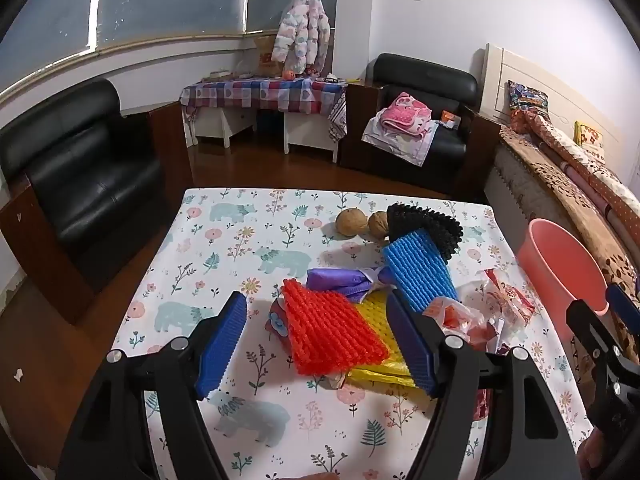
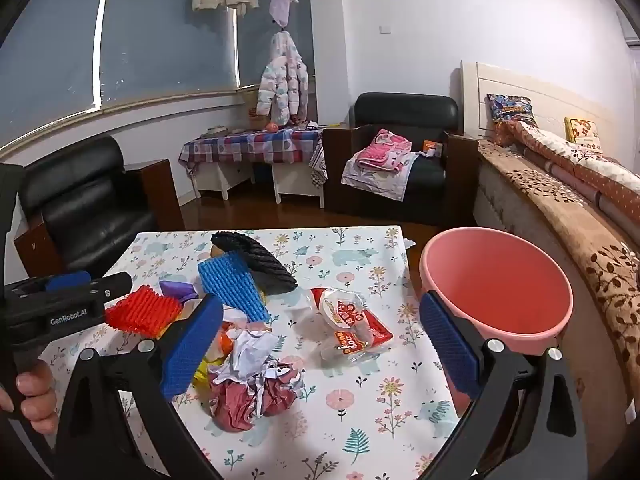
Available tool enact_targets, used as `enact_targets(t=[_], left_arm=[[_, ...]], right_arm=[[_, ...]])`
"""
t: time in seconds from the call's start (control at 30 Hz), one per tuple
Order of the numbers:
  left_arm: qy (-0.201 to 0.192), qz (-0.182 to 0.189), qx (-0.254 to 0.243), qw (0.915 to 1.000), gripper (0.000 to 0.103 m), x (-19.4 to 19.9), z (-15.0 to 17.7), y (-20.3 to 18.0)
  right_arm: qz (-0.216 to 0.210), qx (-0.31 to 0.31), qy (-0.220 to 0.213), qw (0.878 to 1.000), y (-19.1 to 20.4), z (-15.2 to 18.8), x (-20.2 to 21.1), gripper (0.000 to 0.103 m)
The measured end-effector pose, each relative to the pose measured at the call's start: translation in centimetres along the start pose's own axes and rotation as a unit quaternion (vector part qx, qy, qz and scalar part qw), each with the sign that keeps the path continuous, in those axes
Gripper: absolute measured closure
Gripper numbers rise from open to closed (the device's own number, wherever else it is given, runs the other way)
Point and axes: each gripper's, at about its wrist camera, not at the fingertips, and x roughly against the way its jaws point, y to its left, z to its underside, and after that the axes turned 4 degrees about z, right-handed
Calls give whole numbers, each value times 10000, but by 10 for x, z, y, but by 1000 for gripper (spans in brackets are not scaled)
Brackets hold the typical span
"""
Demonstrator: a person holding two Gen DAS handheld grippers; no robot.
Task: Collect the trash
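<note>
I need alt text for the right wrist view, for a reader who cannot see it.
The open right gripper hovers over a floral tablecloth above crumpled red and white paper and a clear printed snack wrapper. Blue, red and black foam nets lie further left, and an empty pink plastic bin stands right of the table.

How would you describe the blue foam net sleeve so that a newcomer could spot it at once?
Start at the floral tablecloth and find the litter heap near the pink plastic bin. The blue ribbed foam net sleeve leans on the black foam net behind it. It is the only blue item in the heap.
</note>
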Motion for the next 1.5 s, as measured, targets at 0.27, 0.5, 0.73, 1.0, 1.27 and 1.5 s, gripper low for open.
enact_targets(t=[0.27, 0.5, 0.73, 1.0, 1.27, 1.5], left_arm=[[-49, -8, -7, 10000, 32, 1, 0, -1], [-44, 5, 11, 10000, 32, 2, 0, -1], [-48, 23, 13, 10000, 32, 1, 0, 0], [-52, 24, 13, 10000, 32, 1, 0, 0], [-48, 33, 13, 10000, 32, 1, 0, 0], [-47, 33, 23, 10000, 32, 1, 0, 0]], right_arm=[[-8, 69, 19, 10000, -1, -1, -1, 4], [78, 20, -105, 9999, -4, -3, 7, 4], [133, -61, -101, 9998, -9, -6, 6, 4], [176, -130, -139, 9997, -9, -4, 3, 4], [186, -131, -150, 9996, -9, -4, 2, 4], [188, -133, -154, 9996, -9, -4, 2, 4]])
